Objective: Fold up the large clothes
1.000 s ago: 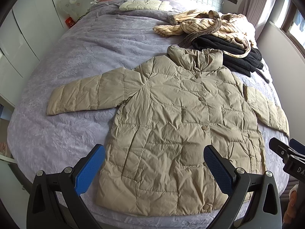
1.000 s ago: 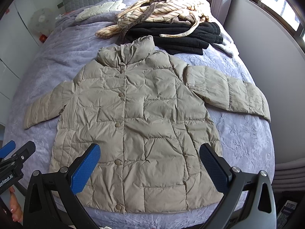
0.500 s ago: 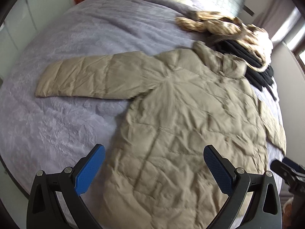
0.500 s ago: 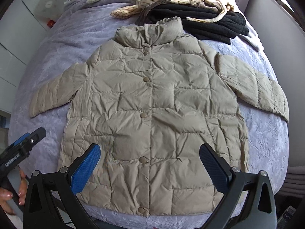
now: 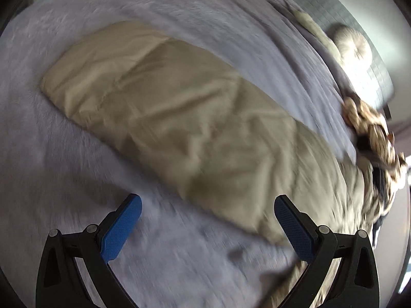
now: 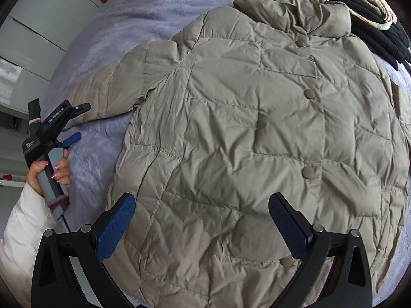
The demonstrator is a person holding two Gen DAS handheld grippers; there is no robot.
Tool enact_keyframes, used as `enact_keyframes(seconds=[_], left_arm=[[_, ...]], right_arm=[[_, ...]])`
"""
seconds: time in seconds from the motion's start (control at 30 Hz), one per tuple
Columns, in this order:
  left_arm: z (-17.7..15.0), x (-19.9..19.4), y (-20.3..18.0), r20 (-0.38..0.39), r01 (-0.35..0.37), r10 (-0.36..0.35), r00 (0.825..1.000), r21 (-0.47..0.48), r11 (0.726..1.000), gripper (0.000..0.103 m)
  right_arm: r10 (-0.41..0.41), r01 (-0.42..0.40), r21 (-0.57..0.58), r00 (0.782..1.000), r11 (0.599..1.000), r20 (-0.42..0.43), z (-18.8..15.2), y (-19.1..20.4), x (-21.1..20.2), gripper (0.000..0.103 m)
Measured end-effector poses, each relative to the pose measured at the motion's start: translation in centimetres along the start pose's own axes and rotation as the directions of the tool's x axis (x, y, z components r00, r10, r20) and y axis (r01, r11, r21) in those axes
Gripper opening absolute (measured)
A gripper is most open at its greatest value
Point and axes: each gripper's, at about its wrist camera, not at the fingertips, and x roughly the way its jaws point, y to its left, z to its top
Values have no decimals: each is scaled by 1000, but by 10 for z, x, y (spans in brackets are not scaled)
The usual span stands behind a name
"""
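Both the left gripper (image 5: 208, 227) and the right gripper (image 6: 201, 224) have their blue-padded jaws spread wide and empty, a hand (image 6: 50, 173) in a white sleeve (image 6: 21, 220) grasping the left one's handle.

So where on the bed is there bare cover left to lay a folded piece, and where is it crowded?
Bare lilac bedcover lies below the jacket sleeve, in front of the left gripper, and beyond that sleeve toward the headboard. Crowded: the beige jacket fills the middle, with black clothes piled behind its collar.
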Motion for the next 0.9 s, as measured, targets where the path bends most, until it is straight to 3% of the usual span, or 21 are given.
enact_keyframes(seconds=[0.17, 0.23, 0.27, 0.3, 0.37, 0.43, 0.5, 0.53, 0.57, 0.6, 0.67, 0.8, 0.9], left_arm=[[43, 15, 23, 81, 47, -37, 996, -129, 990, 103], [57, 17, 26, 116, 36, -17, 993, -163, 986, 94], [64, 19, 27, 128, 36, -13, 992, -175, 984, 68], [69, 21, 27, 126, 44, -22, 992, -172, 984, 34], [79, 21, 27, 117, 139, -122, 986, -154, 978, 7], [82, 7, 19, 150, 150, -135, 979, -99, 984, 7], [88, -13, 6, 185, 164, -158, 970, -19, 986, 7], [90, -23, 2, 198, 177, -175, 965, 6, 984, 7], [91, -33, -2, 209, 192, -194, 958, 29, 981, 7], [93, -45, -10, 223, 213, -220, 950, 55, 976, 7], [93, -68, -27, 242, 252, -274, 931, 115, 961, 7], [77, -101, -80, 219, 321, -382, 898, 269, 908, 7], [51, -115, -138, 174, 370, -464, 868, 397, 840, 7]], right_arm=[[25, -24, -31, 999, 999, 37, 27, 14, 17, 103], [36, -33, -47, 998, 998, 52, 40, 22, 24, 103], [46, -43, -53, 997, 998, 63, 49, 26, 29, 103], [57, -53, -56, 996, 997, 74, 56, 30, 33, 103], [82, -78, -51, 992, 996, 98, 72, 37, 41, 103], [119, -115, -39, 983, 993, 140, 90, 43, 50, 103], [149, -147, -23, 972, 989, 182, 103, 48, 57, 93], [156, -156, -11, 970, 988, 184, 110, 50, 64, 61], [169, -173, 17, 973, 985, 161, 117, 51, 75, 18], [188, -197, 55, 972, 979, 137, 123, 50, 87, 10], [229, -241, 111, 967, 964, 109, 129, 49, 107, 9], [222, -226, 86, 974, 970, 53, 134, 58, 139, 9], [268, -270, 88, 963, 959, 35, 136, 52, 137, 9]])
